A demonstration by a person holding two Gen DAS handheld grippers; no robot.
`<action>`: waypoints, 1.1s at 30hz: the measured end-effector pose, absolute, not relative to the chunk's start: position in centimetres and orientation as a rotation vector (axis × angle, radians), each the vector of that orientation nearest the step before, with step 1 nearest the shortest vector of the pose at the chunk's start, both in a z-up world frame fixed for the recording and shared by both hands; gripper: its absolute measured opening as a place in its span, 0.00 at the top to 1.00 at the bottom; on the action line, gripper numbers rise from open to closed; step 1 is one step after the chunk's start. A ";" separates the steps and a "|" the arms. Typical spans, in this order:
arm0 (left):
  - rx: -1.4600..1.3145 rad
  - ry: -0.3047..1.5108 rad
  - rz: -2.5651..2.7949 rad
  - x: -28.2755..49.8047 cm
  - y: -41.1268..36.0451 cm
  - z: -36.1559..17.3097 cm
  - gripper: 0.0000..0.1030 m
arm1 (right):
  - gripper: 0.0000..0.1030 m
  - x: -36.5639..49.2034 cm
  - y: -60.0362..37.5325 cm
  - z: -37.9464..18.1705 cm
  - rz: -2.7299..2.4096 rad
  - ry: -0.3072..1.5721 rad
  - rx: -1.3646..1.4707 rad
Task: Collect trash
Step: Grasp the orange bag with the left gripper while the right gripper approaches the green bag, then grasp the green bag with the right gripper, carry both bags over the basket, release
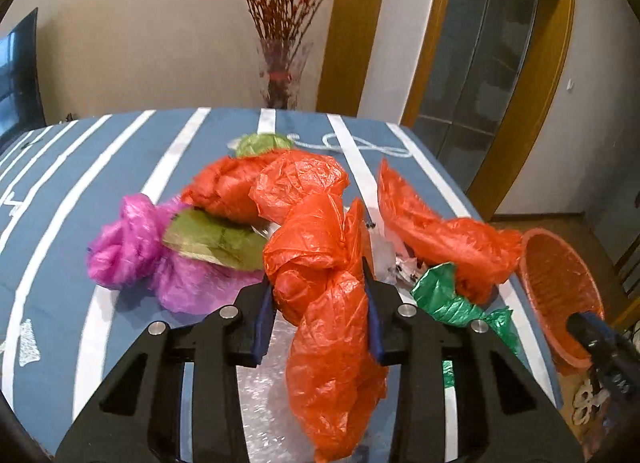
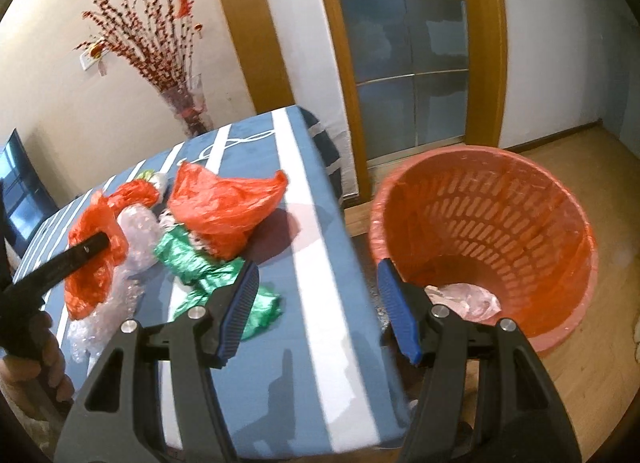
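The left gripper (image 1: 320, 295) is clenched on a twisted orange bag (image 1: 320, 263) above the striped table (image 1: 80, 191), among pink, green and orange wrappers; the right gripper (image 2: 316, 303) hangs released and holds nothing, between the table edge and the orange basket (image 2: 560, 199) on the floor. Risk: the bag's long loose tail may snag neighbouring wrappers, dragging them off, or slip from the 2 pads before reaching the basket.

Left wrist view sits close over the tabletop (image 1: 100, 167), facing the wall. Right wrist view faces the door from the tabletop corner. Both share the orange basket (image 1: 560, 287) and bag pile.
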State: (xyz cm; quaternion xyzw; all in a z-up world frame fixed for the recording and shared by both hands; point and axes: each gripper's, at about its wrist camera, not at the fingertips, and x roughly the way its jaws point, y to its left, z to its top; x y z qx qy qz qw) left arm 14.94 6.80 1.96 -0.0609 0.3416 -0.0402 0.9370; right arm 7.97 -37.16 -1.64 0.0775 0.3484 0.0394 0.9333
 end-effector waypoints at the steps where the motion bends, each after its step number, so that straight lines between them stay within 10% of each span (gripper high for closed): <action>1: -0.128 0.692 -0.082 14.7 7.0 2.3 0.64 | 0.41 8.1 -36.7 -1.7 0.091 0.716 0.155; 20: -0.158 0.645 -0.031 13.9 11.3 4.1 0.64 | 0.43 13.0 -28.1 -5.2 0.238 0.832 0.015; 27: -0.161 0.667 -0.045 14.2 11.2 3.5 0.64 | 0.78 12.8 -27.5 -6.0 0.261 0.853 -0.036; 33: -0.152 0.670 -0.081 13.9 9.9 3.5 0.64 | 0.83 10.9 -29.2 -5.1 0.275 0.830 0.000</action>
